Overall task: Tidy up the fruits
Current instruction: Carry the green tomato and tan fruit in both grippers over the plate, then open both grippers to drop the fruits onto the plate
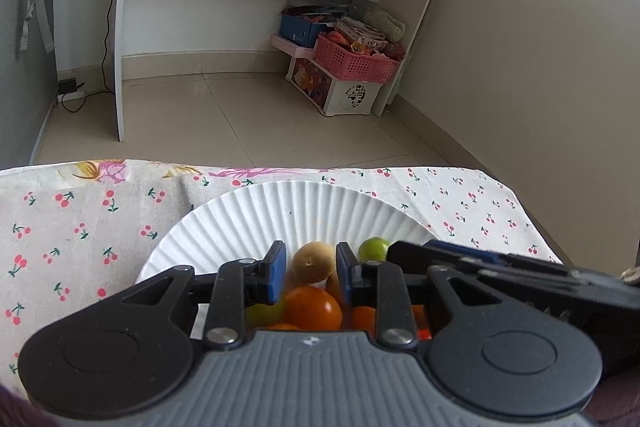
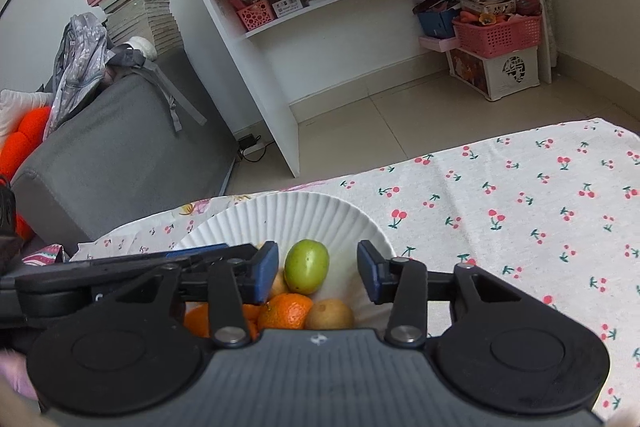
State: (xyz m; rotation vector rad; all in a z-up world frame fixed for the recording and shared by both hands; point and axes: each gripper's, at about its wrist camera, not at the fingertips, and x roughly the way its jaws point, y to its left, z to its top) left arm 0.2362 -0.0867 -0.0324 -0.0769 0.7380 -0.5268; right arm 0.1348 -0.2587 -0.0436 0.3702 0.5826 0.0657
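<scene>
Both grippers over the fruit plate [image 1: 256, 211]

Left gripper [image 1: 311, 263] jaws released around a tan fruit [image 1: 313, 262]; right gripper [image 2: 318, 269] jaws released beside a green fruit [image 2: 307, 266] (oranges [image 2: 285, 311] heaped beneath, plate on the cherry-print surface [image 2: 520, 211]).

At lower centre, the right hand-held gripper [image 2: 318, 269] stands with jaws parted around a green round fruit [image 2: 307, 266] (pads not touching it) on a white fluted paper plate [image 2: 296, 215]. Below lie a dimpled orange mandarin [image 2: 286, 311] and a brownish-yellow round fruit [image 2: 330, 314]. The cherry-print tablecloth [image 2: 520, 211] covers the table at right.
</scene>
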